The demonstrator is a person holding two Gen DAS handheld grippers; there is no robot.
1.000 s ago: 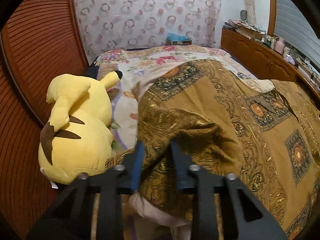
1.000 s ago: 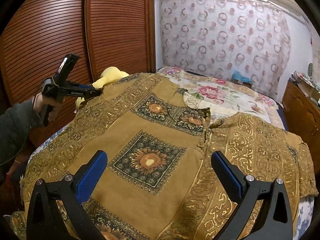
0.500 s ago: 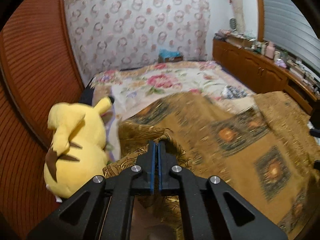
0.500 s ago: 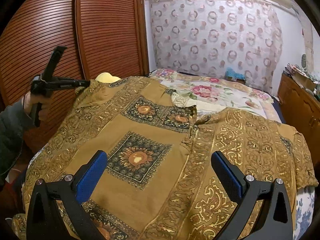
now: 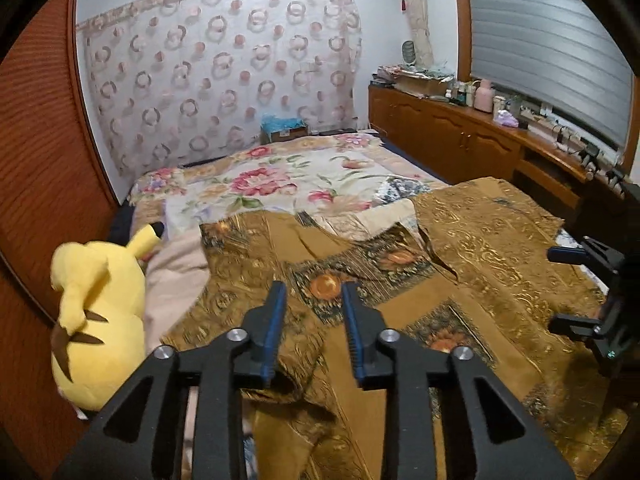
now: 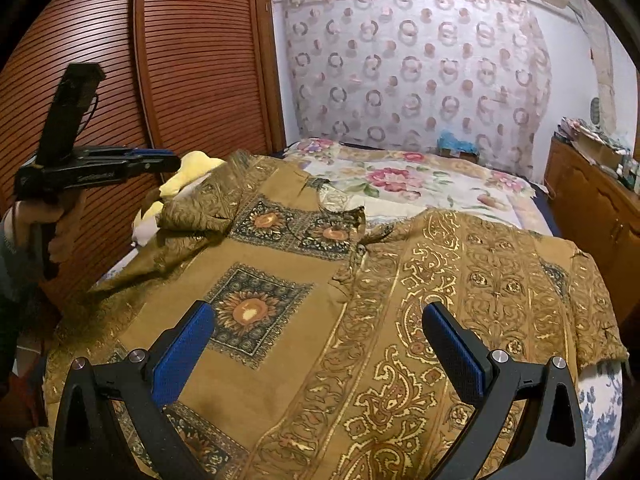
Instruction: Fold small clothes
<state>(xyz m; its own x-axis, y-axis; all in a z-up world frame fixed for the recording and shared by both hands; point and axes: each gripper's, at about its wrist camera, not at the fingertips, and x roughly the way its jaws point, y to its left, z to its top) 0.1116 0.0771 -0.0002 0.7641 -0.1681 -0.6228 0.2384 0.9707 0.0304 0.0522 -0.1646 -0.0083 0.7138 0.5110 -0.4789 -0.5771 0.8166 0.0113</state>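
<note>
Brown gold-patterned shirt (image 6: pixel 312 320) spread flat on floral-sheeted bed (image 5: pixel 304 176) — yellow plush toy (image 5: pixel 96 320) beside its sleeve. Left claw (image 5: pixel 312 320) parted, empty, above sleeve. Right claw (image 6: pixel 320 344) wide apart — holding nothing.

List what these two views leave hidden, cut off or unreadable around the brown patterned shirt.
- Shirt hem: right wrist view, cut off by the bottom edge and the right gripper.
- Shirt's near part: left wrist view, hidden behind the left gripper; its fabric there is blurred.
- Yellow plush: face turned away in the left wrist view; mostly hidden by the shirt's folded sleeve in the right wrist view.
- Dresser items: too small to identify.
</note>
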